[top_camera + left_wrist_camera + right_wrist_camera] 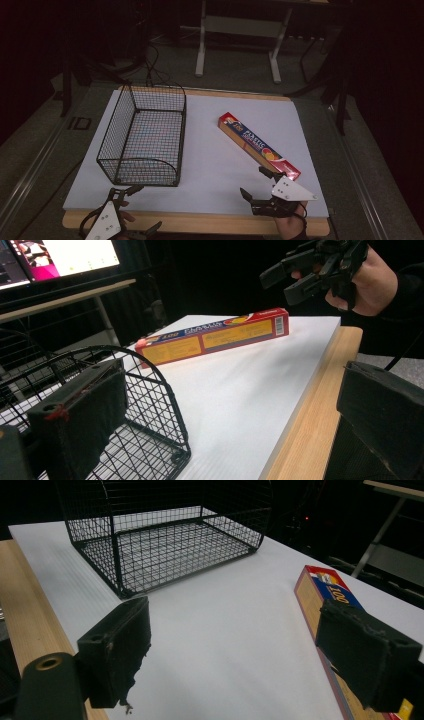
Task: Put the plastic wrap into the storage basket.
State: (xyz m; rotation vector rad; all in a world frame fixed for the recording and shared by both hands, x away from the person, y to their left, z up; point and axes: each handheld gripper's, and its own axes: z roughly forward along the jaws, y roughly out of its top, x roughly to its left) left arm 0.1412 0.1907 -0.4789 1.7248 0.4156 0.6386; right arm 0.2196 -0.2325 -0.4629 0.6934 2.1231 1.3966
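A long red, yellow and blue box [257, 145] lies diagonally on the right half of the white board [215, 165]. An empty black wire basket [142, 135] stands on the left half. My right gripper [256, 183] hovers open at the box's near end; in the right gripper view [240, 652] the box [325, 592] runs under the right jaw and nothing sits between the jaws. My left gripper [140, 210] is open at the table's front edge, just before the basket's near corner. In the left gripper view [230, 425] one jaw is by the basket [150, 405], and the box [215, 337] and the right gripper [300, 275] lie beyond.
A wooden strip [200, 222] borders the board along the front. Behind the table stand a grey desk frame [240, 30] and cables on the floor [155, 70]. A lit monitor [60, 257] is at the upper left of the left gripper view.
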